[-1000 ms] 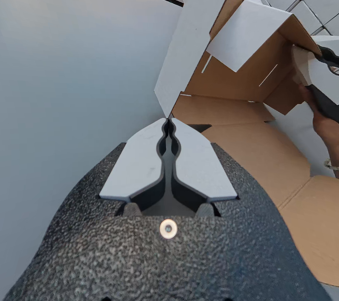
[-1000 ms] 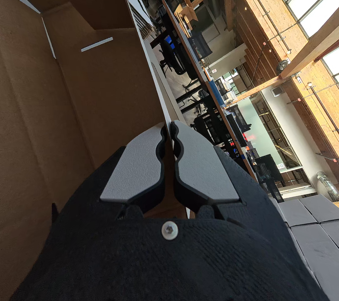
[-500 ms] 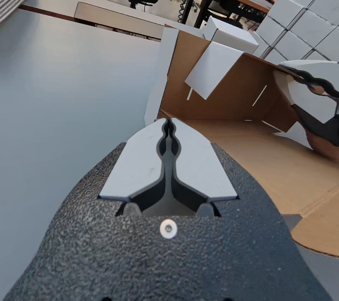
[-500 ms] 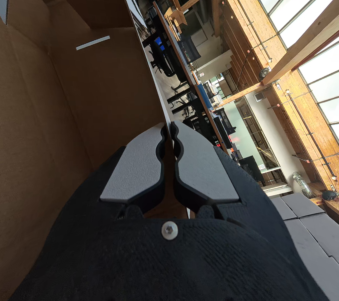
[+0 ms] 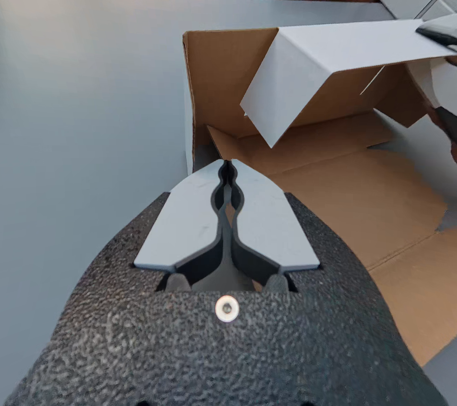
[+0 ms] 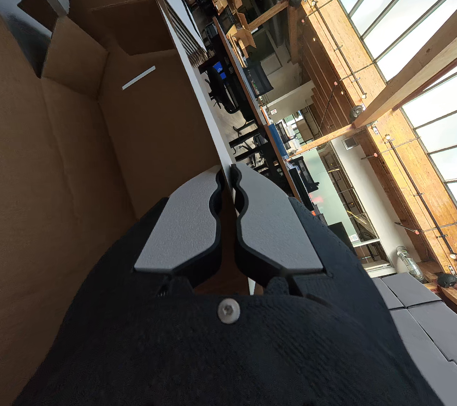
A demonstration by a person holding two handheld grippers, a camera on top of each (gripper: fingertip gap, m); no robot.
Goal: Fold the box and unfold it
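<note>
On the grey worktop (image 5: 86, 97) the white-and-brown corrugated cardboard box (image 5: 321, 186) stands half-formed, flaps loose; right claw (image 6: 227, 169) pinches its wall, left claw (image 5: 228, 163) closed empty.

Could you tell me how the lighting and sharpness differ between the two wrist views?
Left wrist view: even, soft light on the box, slight motion blur at the right edge. Right wrist view: bright windows wash out, leaving the right gripper body dark; wide-angle bending throughout.

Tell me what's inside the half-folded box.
Inside the box: bare brown cardboard and a white flap folded inward. The corner beneath that flap is hidden.
</note>
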